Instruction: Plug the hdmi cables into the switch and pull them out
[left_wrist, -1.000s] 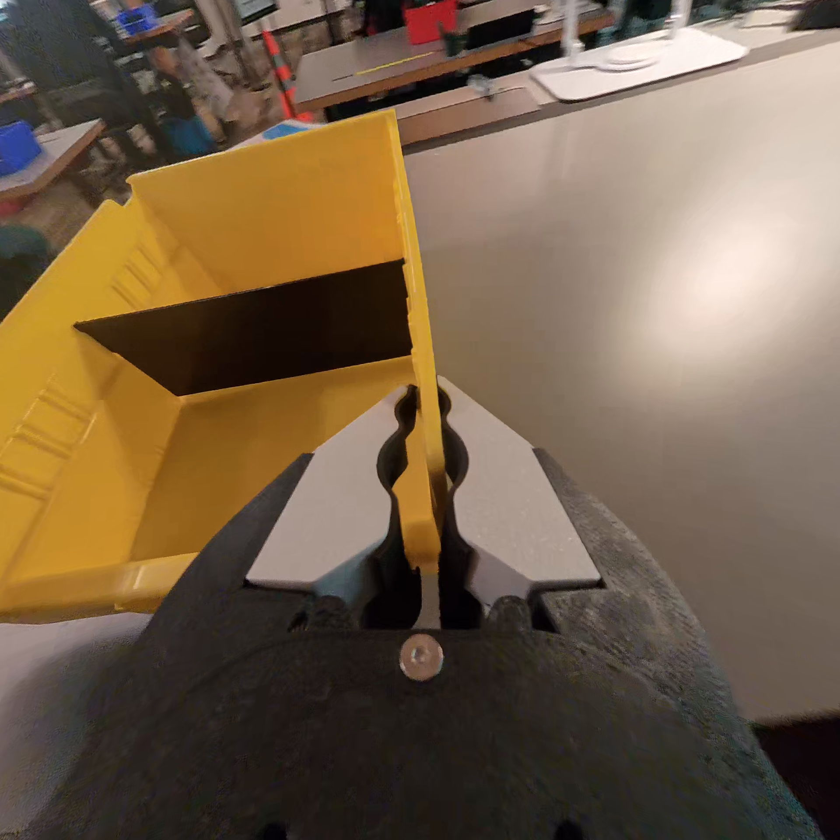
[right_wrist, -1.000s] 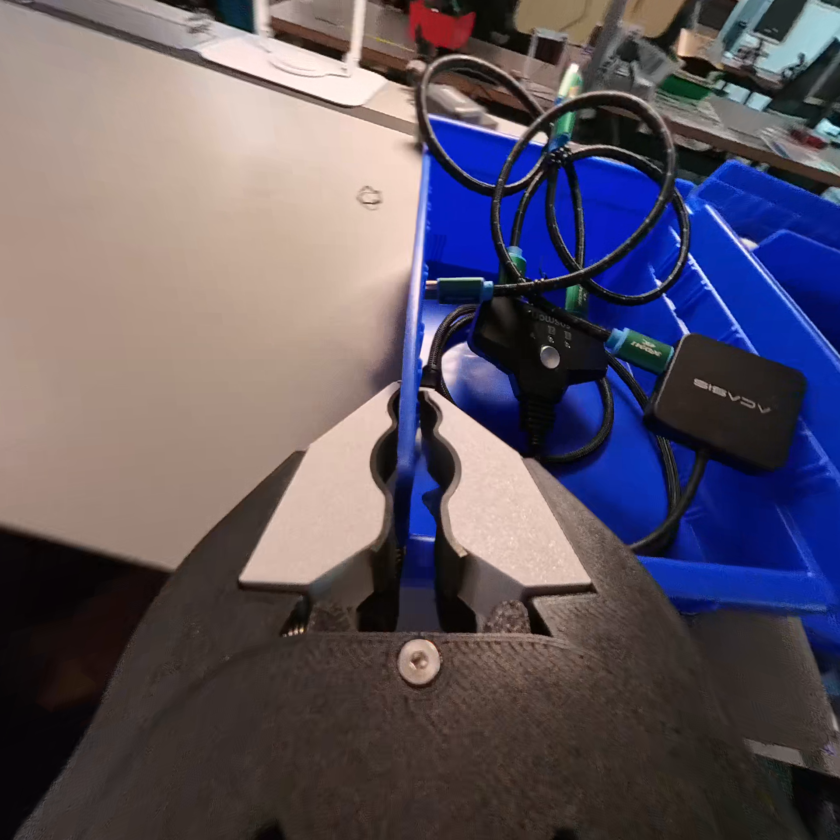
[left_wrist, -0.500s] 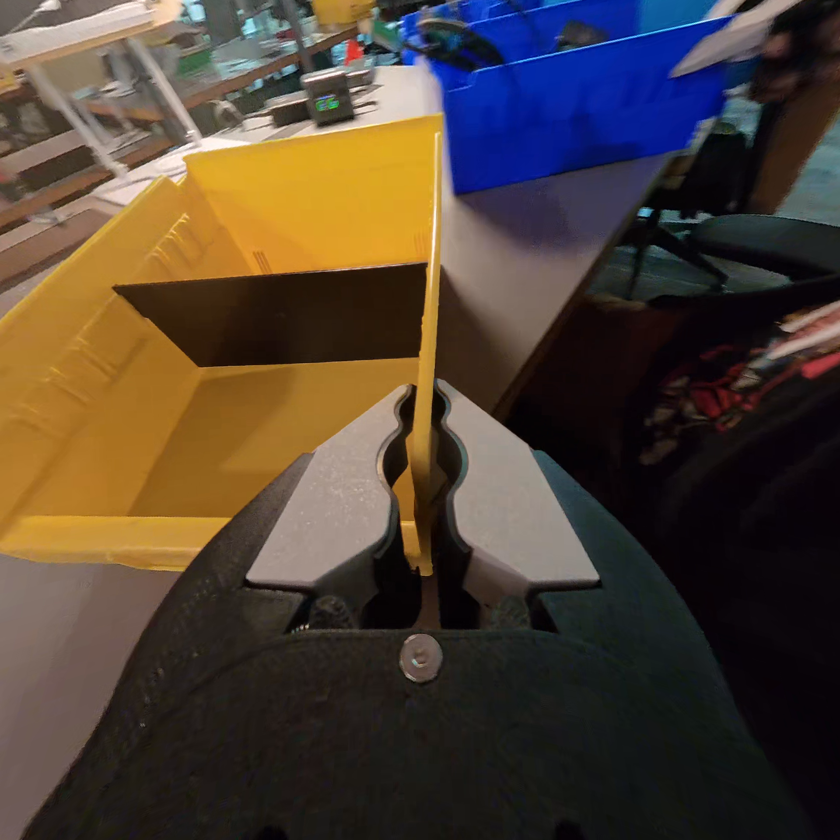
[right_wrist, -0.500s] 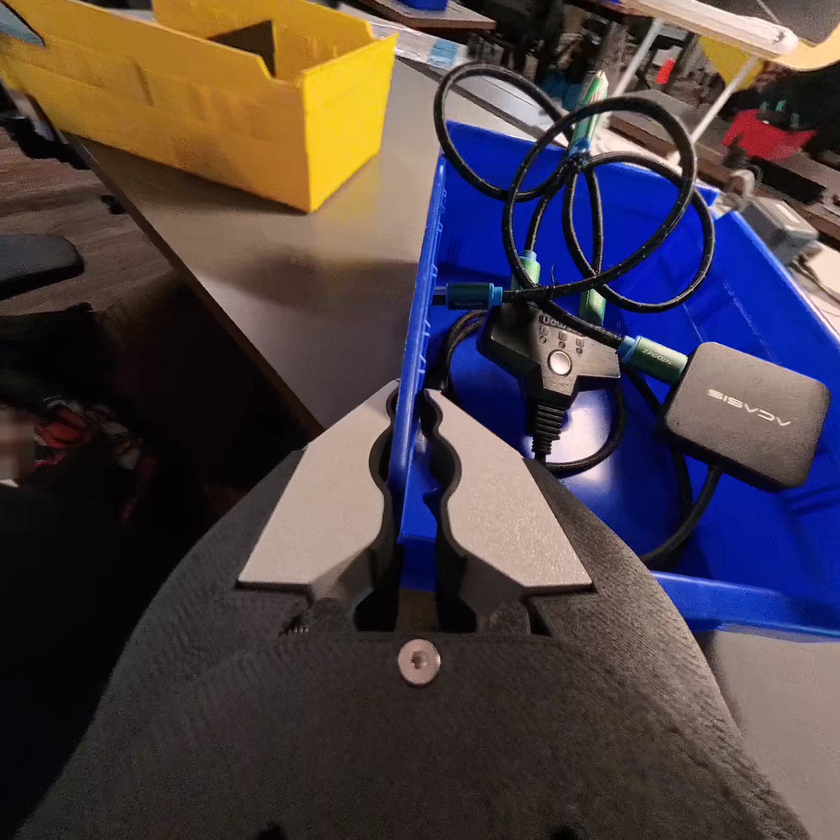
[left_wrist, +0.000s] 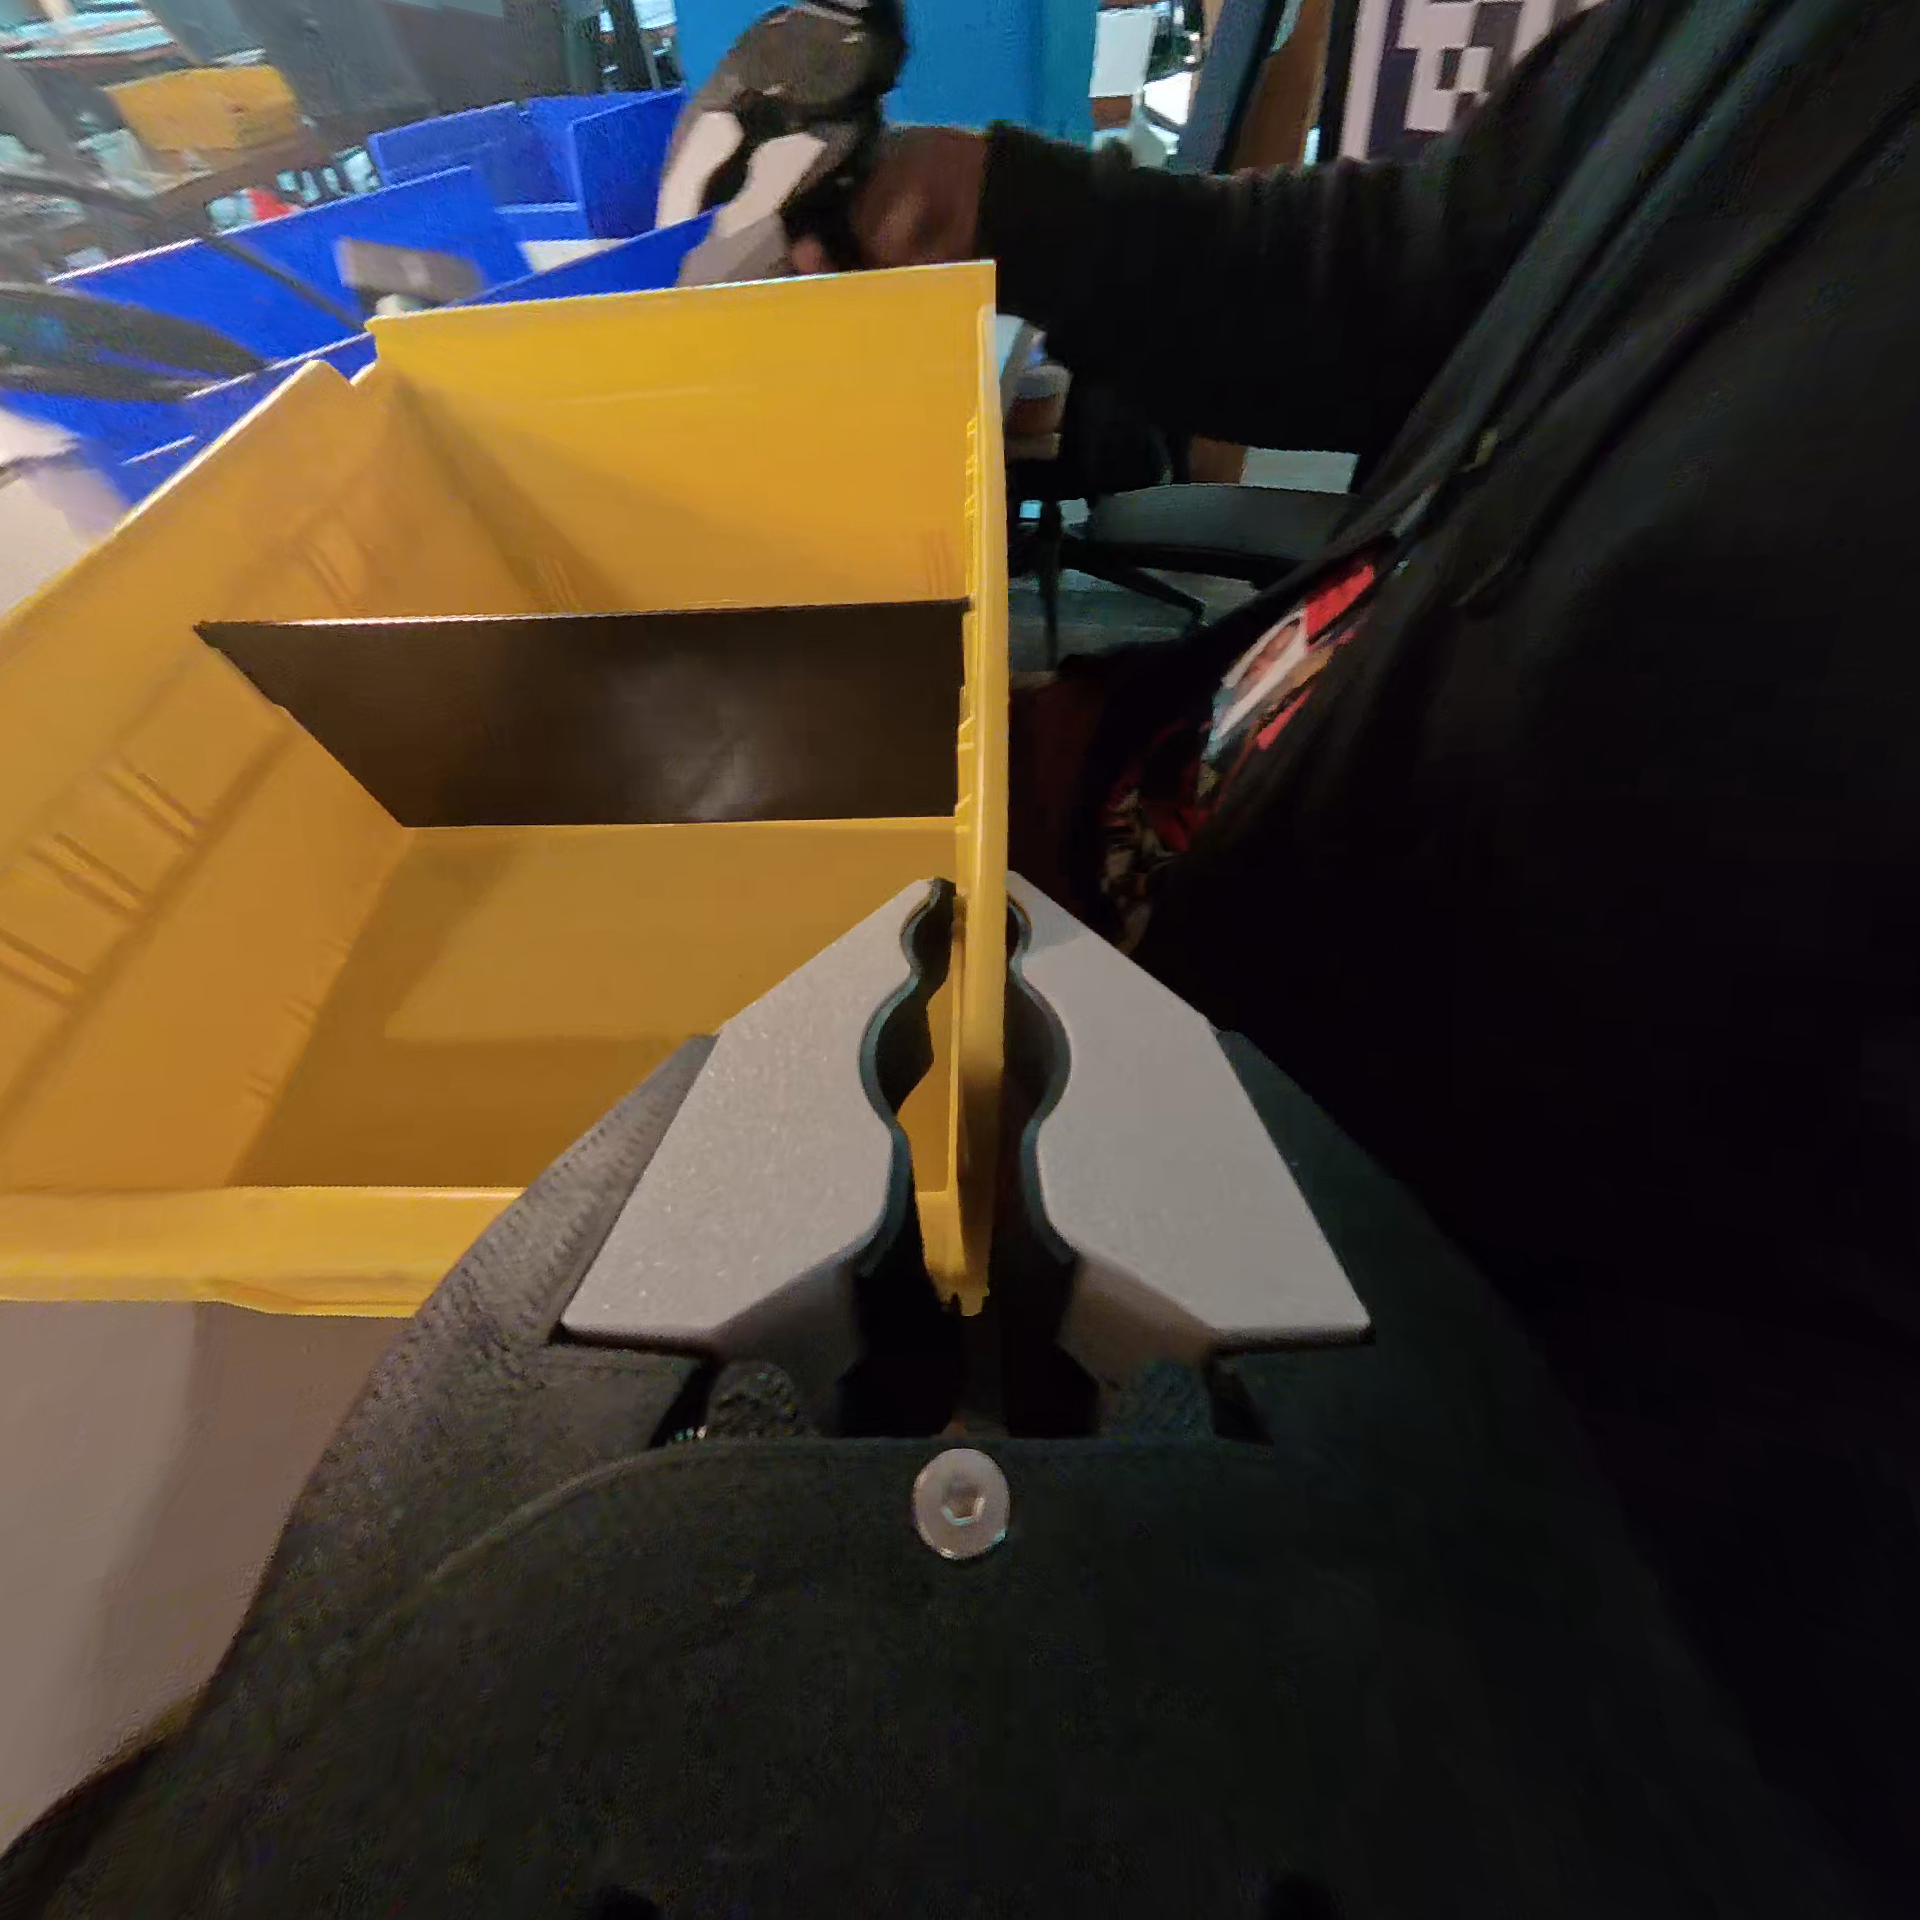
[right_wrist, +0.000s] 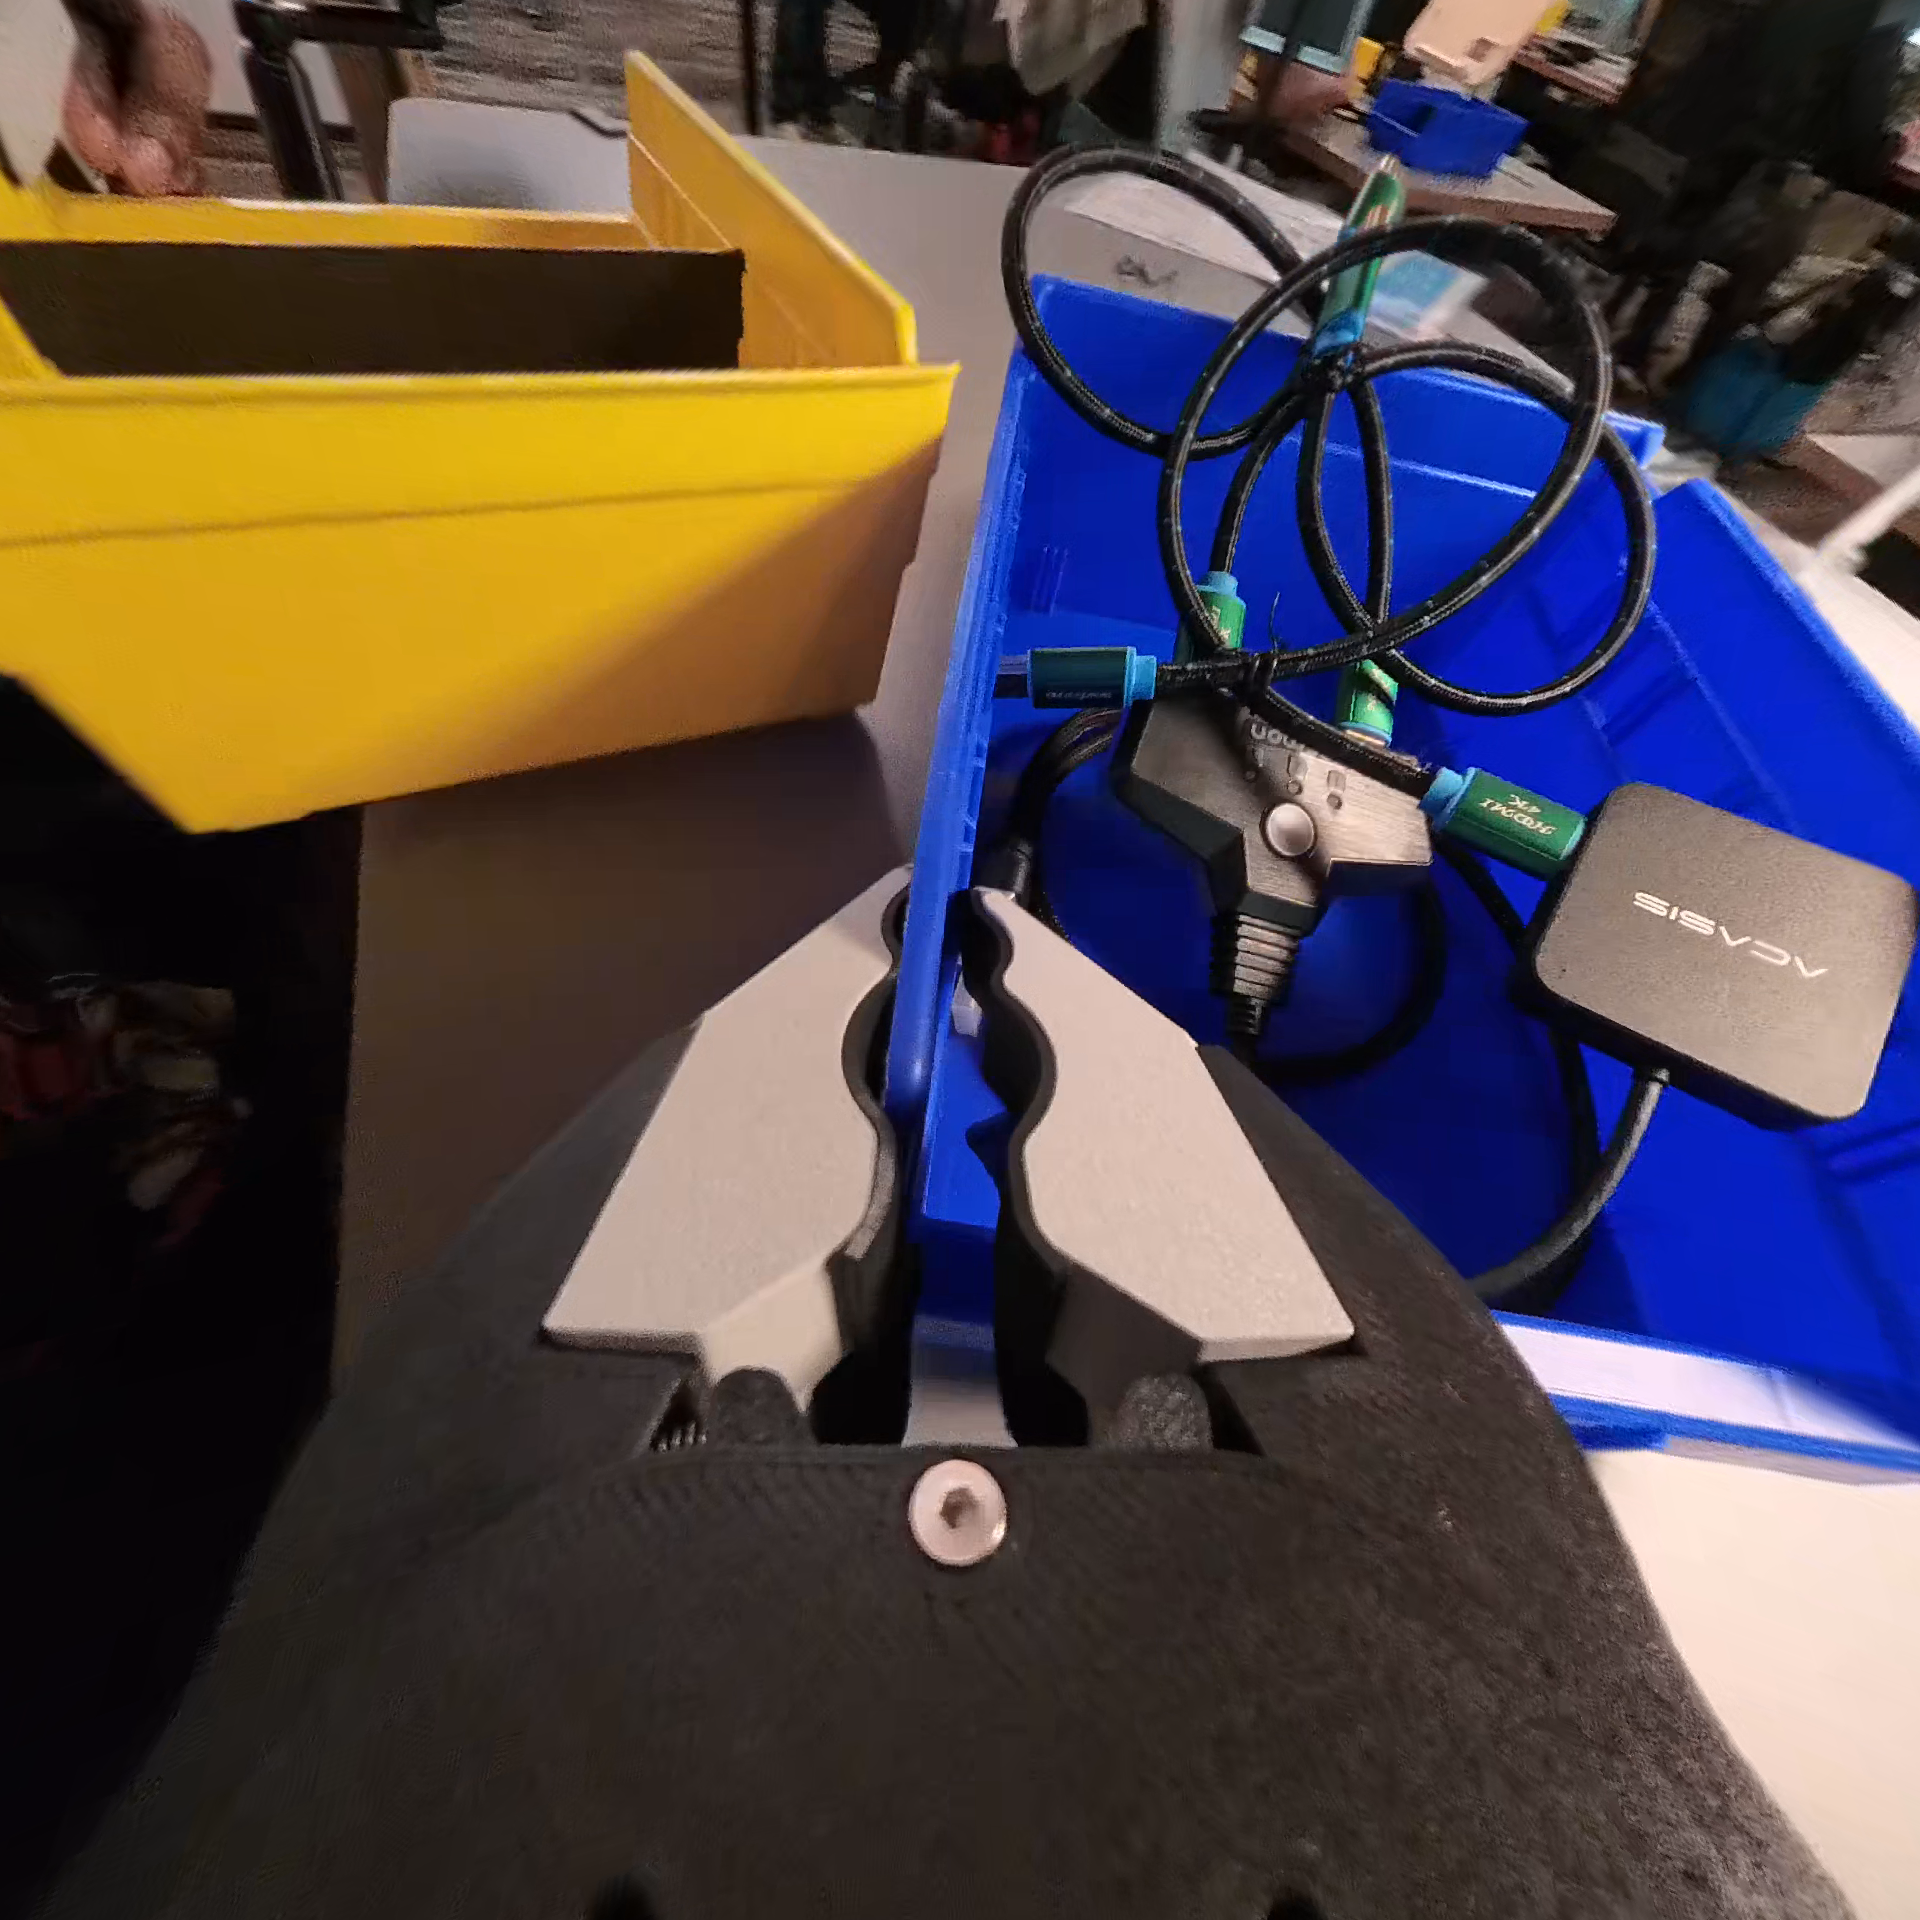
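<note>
Yellow bin (right_wrist: 436, 582) now nearer; switch (right_wrist: 1288, 810) right of right hand-held gripper (right_wrist: 940, 914).

Yellow bin (left_wrist: 675, 436) with a black divider (left_wrist: 623, 717). Beside it, a blue bin (right_wrist: 1766, 665) holds black braided cables (right_wrist: 1600, 499) with green plugs (right_wrist: 1507, 816) banded in light blue, a black switch (right_wrist: 1278, 810) with a silver button, and a black square box (right_wrist: 1714, 951). Grey table (right_wrist: 623, 935). Both sets of gripper fingers (right_wrist: 748, 1132) are grey on black bodies.

You see a yellow bin (right_wrist: 436, 582) with a black divider (left_wrist: 623, 717) on the grey bench (right_wrist: 623, 883), beside a blue bin (right_wrist: 1714, 727) holding a flat black square box (right_wrist: 1714, 956).
</note>
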